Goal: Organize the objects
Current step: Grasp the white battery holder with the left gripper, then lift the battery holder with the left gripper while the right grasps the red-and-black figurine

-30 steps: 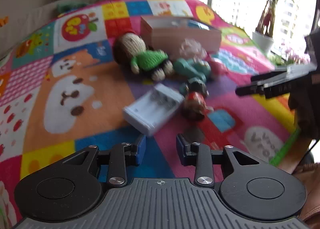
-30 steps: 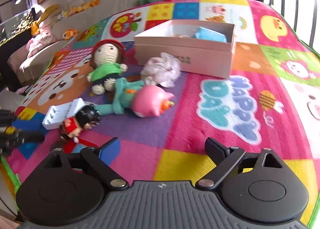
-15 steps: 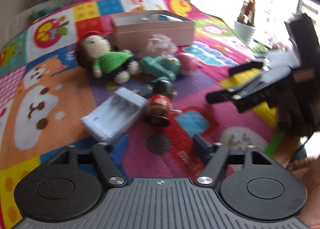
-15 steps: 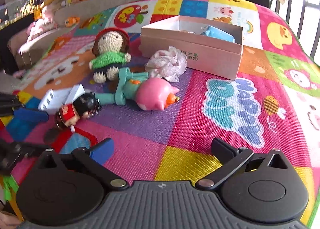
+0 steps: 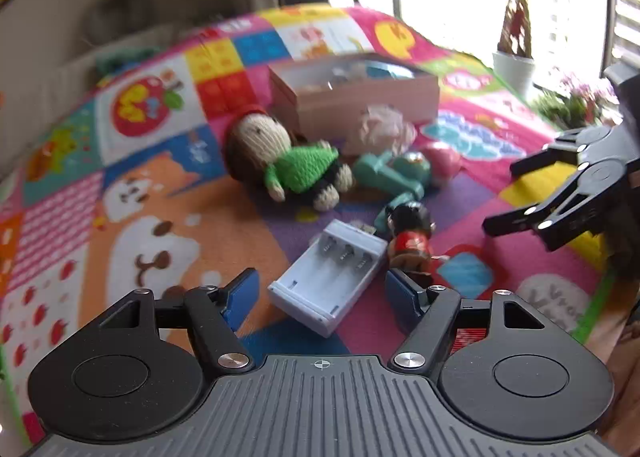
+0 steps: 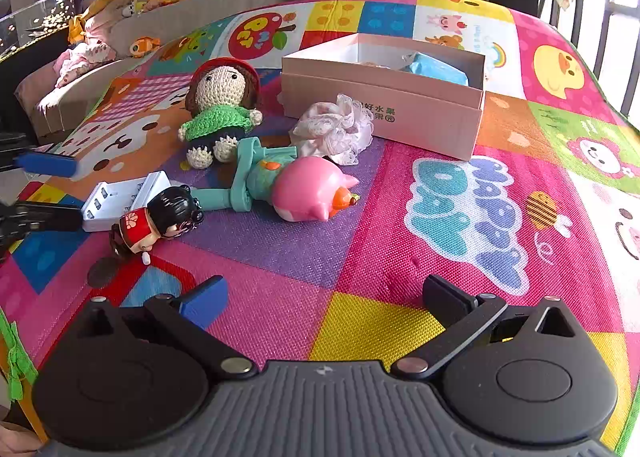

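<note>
Toys lie scattered on the play mat (image 6: 460,217), so most of the sorting looks undone. The pink box (image 6: 384,109) at twelve o'clock holds a blue item (image 6: 436,67) and little else that shows. Left outside are the crochet doll (image 6: 220,105), lace scrunchie (image 6: 336,129), pink pig toy (image 6: 304,189), red figurine (image 6: 160,221) and white battery charger (image 5: 332,277). The left gripper (image 5: 320,297) is closing around the charger, fingers not yet pressing it. The right gripper (image 6: 320,297) hangs spread wide, empty.
</note>
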A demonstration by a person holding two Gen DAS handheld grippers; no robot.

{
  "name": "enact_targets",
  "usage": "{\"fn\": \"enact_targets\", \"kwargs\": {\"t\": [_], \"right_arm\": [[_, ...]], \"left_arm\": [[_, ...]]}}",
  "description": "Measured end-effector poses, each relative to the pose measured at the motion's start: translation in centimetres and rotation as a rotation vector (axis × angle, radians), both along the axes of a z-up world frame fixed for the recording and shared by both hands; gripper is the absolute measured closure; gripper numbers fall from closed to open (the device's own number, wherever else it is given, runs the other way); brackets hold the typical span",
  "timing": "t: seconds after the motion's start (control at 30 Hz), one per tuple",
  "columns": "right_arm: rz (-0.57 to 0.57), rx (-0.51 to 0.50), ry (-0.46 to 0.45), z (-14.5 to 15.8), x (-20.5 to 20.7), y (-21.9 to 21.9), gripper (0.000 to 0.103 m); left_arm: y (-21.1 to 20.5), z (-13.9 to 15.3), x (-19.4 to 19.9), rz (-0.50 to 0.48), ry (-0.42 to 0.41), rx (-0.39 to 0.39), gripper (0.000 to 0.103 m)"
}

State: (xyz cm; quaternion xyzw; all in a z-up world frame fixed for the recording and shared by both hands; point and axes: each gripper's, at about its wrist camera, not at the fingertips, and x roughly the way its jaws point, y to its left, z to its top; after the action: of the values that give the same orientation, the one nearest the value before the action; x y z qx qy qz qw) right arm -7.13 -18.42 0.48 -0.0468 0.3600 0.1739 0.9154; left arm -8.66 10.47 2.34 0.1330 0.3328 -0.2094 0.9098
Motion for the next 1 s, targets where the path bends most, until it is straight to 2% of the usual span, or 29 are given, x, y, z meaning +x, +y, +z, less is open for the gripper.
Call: {"fn": "enact_targets", "kwargs": {"t": [0.1,0.2,0.27,0.37,0.4,0.43,0.53,0.57,0.67,0.73,0.8,0.83,0.9,1.0], "right_arm": [[0.0,0.001,0.0,0.0,0.0,0.0,0.0],[0.001,0.014,0.001,0.1,0.0,-0.2,0.0],[0.0,0.027,0.001,0.1,0.0,-0.3,0.0],[0.0,0.03,-0.001,0.2,-0.1,-0.3,0.0],[0.003,0.03,-0.004,0.2,-0.1,-0.3,0.0],[0.023,0.036,-0.01,0.3,-0.4,-0.1,0.0],[0.163,0.082,-0.043,1.3,-1.7,1.7,0.0],[0.217,0.069,-0.064,1.7,-2.2,2.8,0.0],[0.323,-0.061,-0.167,2.0,-3.1,6.9,0.002],[0.35,-0.121,-0.197,1.6,-2.5,8.9,0.011],[0.362,-0.13,-0.16,1.2,-1.3,10.1,0.017],[0.371,-0.12,-0.129,1.1,-0.7,10.5,0.026],[0.371,-0.084,-0.084,1.2,-0.2,10.4,0.039],[0.346,-0.045,-0.082,1.9,-0.8,9.1,0.039]], "left_arm": [[-0.3,-1.6,2.5,-0.015,0.06,0.025,0.026],[-0.4,-2.3,3.5,-0.007,0.091,-0.033,0.024],[-0.4,-2.3,3.5,0.007,0.093,-0.043,0.025],[-0.4,-2.2,2.4,0.033,0.079,-0.051,0.038],[-0.4,-2.2,1.8,0.044,0.072,-0.054,0.046],[-0.3,-2.1,1.3,0.061,0.068,-0.057,0.049],[0.6,-2.1,-0.1,0.129,0.066,-0.078,0.05],[1.0,-2.0,-0.4,0.154,0.067,-0.084,0.05],[2.0,-1.9,-0.6,0.223,0.068,-0.102,0.05],[2.3,-1.9,-0.5,0.237,0.072,-0.125,0.05],[2.2,-1.9,-0.3,0.255,0.072,-0.134,0.05],[2.1,-1.9,-0.3,0.262,0.069,-0.133,0.05],[1.8,-2.0,-0.1,0.274,0.064,-0.127,0.05],[1.3,-2.0,0.0,0.296,0.054,-0.113,0.05]]}}
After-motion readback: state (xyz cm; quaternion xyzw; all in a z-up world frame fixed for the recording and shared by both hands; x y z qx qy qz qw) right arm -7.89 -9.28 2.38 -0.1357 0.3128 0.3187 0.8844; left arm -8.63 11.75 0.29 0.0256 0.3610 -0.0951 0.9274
